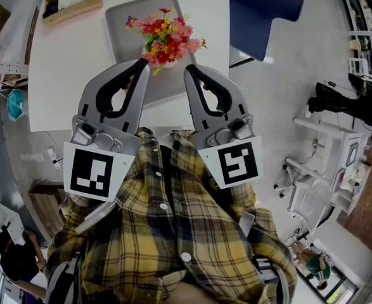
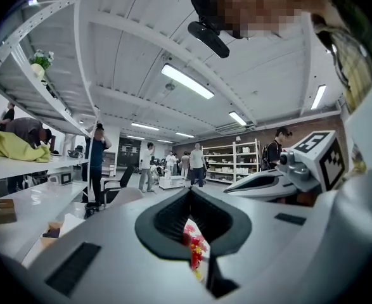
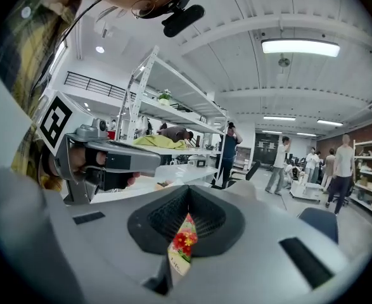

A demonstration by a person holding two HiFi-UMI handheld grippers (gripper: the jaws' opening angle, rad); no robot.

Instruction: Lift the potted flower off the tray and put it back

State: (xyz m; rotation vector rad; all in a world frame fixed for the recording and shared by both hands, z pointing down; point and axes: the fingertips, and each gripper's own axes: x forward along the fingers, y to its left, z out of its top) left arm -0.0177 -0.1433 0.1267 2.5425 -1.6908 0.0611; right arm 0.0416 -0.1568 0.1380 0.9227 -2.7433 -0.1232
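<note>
A: Where do we stand with the task?

B: The potted flower (image 1: 166, 38) sits on the grey tray (image 1: 123, 18), toward its near edge, on the white surface (image 1: 65, 75). We have hold of nothing.

A: And the fingers (image 3: 109, 246)?

B: Pressed together on both sides. The left gripper (image 1: 142, 64) and the right gripper (image 1: 191, 70) are held close to our chest, tips aimed at the blooms from either side but short of the plant. In each gripper view we see only a sliver of red and yellow petals through the slit between the closed fingers. The petals lie beyond them and are not pinched.

A: So is the lift done or not?

B: We cannot say from this alone. The plant stands upright on the tray with no grip on it, so either we have yet to start or the pot is already back. With both tips pointing at the flower, we judge it more likely that the lift is ahead of us.

A: If so, what remains?

B: All of it. We would spread the fingers, close on the pot, raise it clear of the tray and set it down again. The pot itself is mostly hidden under the blooms in the head view, so we would want a better look before closing.
</note>
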